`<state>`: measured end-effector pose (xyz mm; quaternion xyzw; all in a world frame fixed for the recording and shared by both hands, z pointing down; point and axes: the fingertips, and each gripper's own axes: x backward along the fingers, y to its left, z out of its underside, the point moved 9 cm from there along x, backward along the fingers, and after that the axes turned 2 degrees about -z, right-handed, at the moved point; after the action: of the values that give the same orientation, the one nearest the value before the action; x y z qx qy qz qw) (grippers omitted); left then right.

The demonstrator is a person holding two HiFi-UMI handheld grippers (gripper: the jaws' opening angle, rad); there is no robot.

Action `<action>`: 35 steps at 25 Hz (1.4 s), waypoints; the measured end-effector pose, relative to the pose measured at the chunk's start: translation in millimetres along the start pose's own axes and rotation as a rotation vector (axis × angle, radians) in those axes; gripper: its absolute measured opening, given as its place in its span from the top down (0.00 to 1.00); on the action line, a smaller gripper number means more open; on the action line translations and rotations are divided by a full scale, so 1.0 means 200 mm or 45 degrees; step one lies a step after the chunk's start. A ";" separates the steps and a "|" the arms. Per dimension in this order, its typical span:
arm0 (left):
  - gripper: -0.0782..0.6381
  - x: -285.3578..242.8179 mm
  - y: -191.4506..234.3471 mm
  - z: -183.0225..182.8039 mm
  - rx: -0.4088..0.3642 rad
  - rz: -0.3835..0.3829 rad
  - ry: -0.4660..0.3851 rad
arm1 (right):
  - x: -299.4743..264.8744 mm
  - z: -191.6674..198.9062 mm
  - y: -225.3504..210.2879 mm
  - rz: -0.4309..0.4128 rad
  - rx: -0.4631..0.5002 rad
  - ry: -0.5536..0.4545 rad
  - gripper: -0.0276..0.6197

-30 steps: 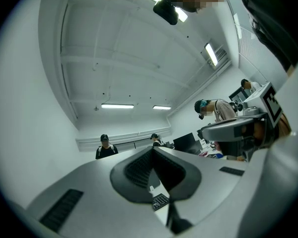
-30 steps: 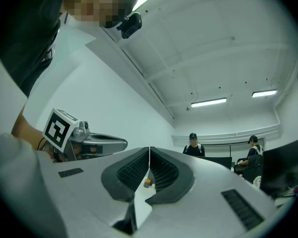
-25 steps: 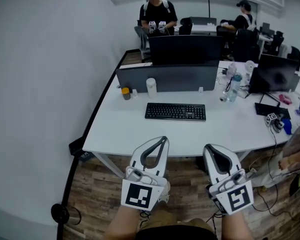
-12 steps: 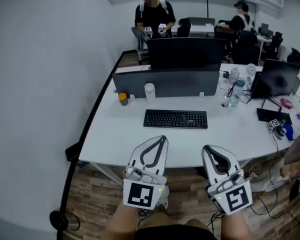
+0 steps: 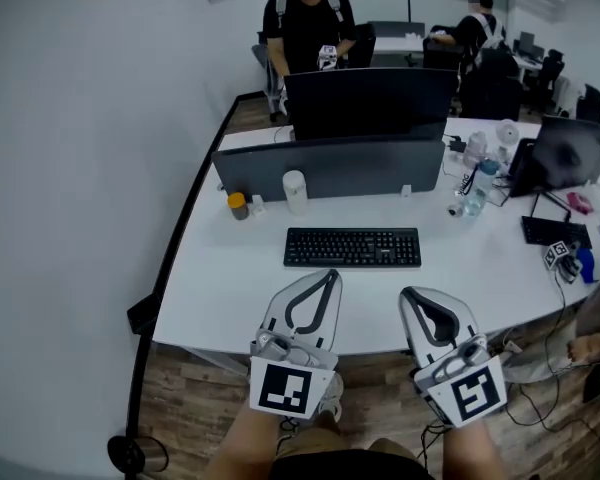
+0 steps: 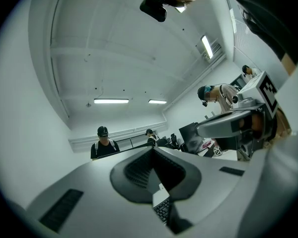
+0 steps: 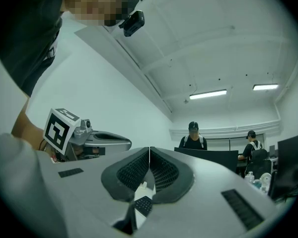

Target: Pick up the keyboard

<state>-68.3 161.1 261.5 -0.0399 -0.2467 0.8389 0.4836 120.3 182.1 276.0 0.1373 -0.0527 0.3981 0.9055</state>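
Note:
A black keyboard lies flat on the white desk, in front of a dark monitor. My left gripper hovers over the desk's near edge, just short of the keyboard's left half, its jaws shut and empty. My right gripper hangs beside it, short of the keyboard's right half, also shut with nothing held. Through the gap under the closed tips, the left gripper view shows a bit of the keyboard; the right gripper view shows another bit of the keyboard.
A monitor and a grey divider panel stand behind the keyboard. A white cup and a small jar sit at the back left. Bottles, a laptop and cables crowd the right. Two people stand beyond the desk.
Both grippers have moved forward toward the desk, from over the floor to over its near edge. The keyboard has not moved, and both pairs of jaws stay shut.

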 end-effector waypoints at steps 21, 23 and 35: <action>0.88 -0.60 0.44 0.39 0.036 0.127 0.030 | -0.71 0.26 -0.38 0.053 -0.049 0.065 0.91; 0.88 -0.63 0.49 0.42 0.039 0.133 0.038 | -0.76 0.28 -0.40 0.060 -0.047 0.073 0.91; 0.88 -0.80 0.60 0.57 0.086 0.192 0.034 | -0.95 0.37 -0.46 0.145 -0.063 0.085 0.91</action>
<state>-113.4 -62.6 278.9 -0.0534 -0.2081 0.8802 0.4232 61.4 -32.7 288.8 0.0985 -0.0400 0.4521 0.8856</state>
